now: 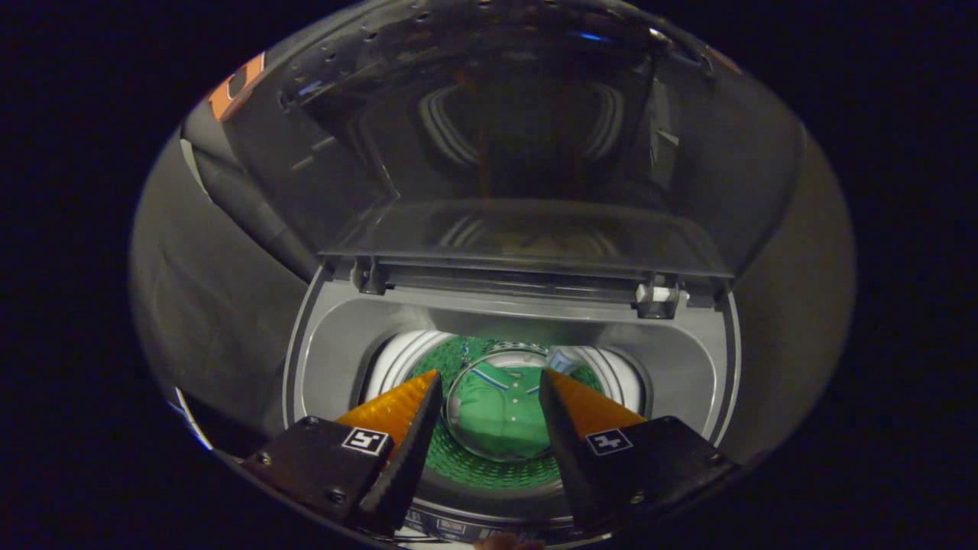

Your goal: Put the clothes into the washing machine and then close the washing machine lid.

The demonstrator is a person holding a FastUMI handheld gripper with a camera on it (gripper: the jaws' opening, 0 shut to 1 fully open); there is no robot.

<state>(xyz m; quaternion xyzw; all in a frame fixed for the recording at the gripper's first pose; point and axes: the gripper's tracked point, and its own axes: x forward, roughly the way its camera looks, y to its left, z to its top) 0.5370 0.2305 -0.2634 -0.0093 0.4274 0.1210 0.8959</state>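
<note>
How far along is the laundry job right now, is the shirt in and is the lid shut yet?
Done: the green shirt already lies inside the washing machine drum, seen between and beyond the claw's fingers. In hand: nothing; the claw is open and empty, poised above the drum opening. Left: the lid stands raised behind the opening, so closing it remains.

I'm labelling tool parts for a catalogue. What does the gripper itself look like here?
The gripper has two wedge-shaped fingers, each orange on the outer face with a black ribbed inner pad. Each sits on a black block with screws and a small square black-and-white marker tag.
</note>
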